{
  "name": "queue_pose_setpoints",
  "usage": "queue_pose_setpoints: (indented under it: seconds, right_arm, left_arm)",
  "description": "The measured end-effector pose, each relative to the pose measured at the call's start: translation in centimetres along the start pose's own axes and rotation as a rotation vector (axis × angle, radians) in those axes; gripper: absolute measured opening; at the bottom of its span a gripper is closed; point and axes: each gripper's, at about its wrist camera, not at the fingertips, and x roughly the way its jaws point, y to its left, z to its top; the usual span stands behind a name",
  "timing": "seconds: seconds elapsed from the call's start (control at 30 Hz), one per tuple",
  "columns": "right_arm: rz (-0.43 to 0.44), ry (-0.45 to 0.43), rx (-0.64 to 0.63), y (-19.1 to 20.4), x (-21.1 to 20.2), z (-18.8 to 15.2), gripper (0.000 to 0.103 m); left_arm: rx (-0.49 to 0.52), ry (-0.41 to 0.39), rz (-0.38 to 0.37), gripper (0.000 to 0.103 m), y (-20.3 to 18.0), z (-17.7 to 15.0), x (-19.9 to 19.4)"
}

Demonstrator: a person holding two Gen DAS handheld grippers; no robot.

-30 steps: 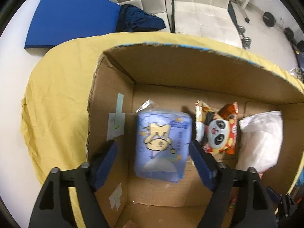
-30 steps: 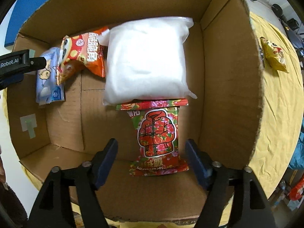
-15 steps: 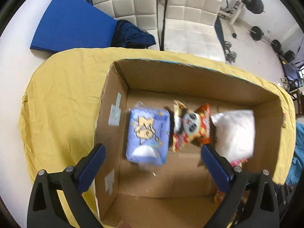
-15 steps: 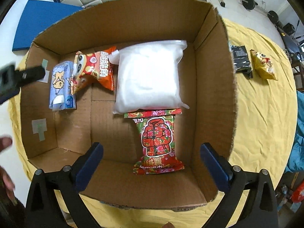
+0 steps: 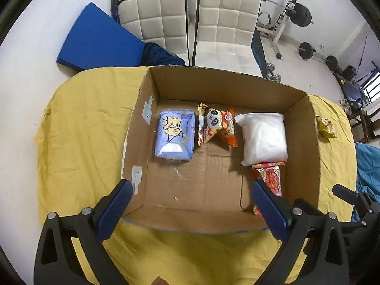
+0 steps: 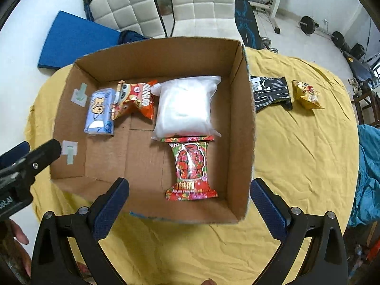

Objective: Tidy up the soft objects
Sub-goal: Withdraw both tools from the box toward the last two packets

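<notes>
An open cardboard box [image 5: 213, 90] [image 6: 242, 123] stands on a yellow-covered table. Inside lie a blue tissue pack [image 5: 175, 134] [image 6: 99, 111], an orange panda snack bag [image 5: 217, 124] [image 6: 134, 98], a white plastic bag [image 5: 263, 137] [image 6: 185, 106] and a red floral packet [image 5: 270, 178] [image 6: 190, 166]. My left gripper [image 5: 190, 196] is open and empty above the box's near edge. My right gripper [image 6: 188, 196] is open and empty above the box's near wall. A black packet [image 6: 272, 92] and a yellow snack bag [image 6: 307, 93] [image 5: 326, 128] lie on the cloth right of the box.
The yellow cloth [image 6: 308, 154] is wrinkled and hangs over the table edges. Two white padded chairs [image 5: 190, 23], a blue mat [image 5: 99, 40] and gym weights [image 5: 299, 16] stand on the floor behind. A blue fabric [image 6: 368, 173] lies at the right edge.
Both grippers have pulled back and up out of the box, so the whole box and table now show. The items inside have not moved.
</notes>
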Motion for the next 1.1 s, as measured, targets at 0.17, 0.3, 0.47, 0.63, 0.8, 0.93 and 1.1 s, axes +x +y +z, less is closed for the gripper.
queue_pose_setpoints:
  seconds: [0.17,0.3,0.47,0.63,0.8,0.93,1.1]
  right_arm:
    - [0.031,-0.019,-0.004,-0.5,-1.9,-1.5,0.103]
    - [0.063,-0.023,-0.002,-1.2,-3.1,-2.3,0.103]
    - [0.123,-0.025,0.019,-3.3,-3.8,-2.8,0.103]
    - [0.19,-0.025,0.112,-8.4,-4.3,-2.7,0.103]
    - [0.153,-0.046,0.217,-16.3,-4.8,-1.4,0.103]
    - [0.106,-0.042,0.26,-22.5,-4.6,0.2,0.103]
    - [0.041,0.001,0.277,-29.1,-2.5,2.6,0.103]
  left_arm:
    - [-0.019,-0.024,-0.005,0.103,-0.2,-1.6,-1.7]
    - [-0.03,-0.027,-0.015,0.103,-0.7,-2.4,-3.1]
    - [-0.024,-0.035,-0.006,0.103,-2.2,-2.7,-4.1]
    - [0.027,-0.039,0.007,0.103,-5.7,-2.2,-4.9]
    - [0.121,-0.049,-0.001,0.103,-11.6,0.1,-5.0]
    - [0.242,-0.056,-0.015,0.103,-17.3,3.2,-3.8]
    - [0.562,0.028,0.065,0.103,-27.0,7.9,1.6]
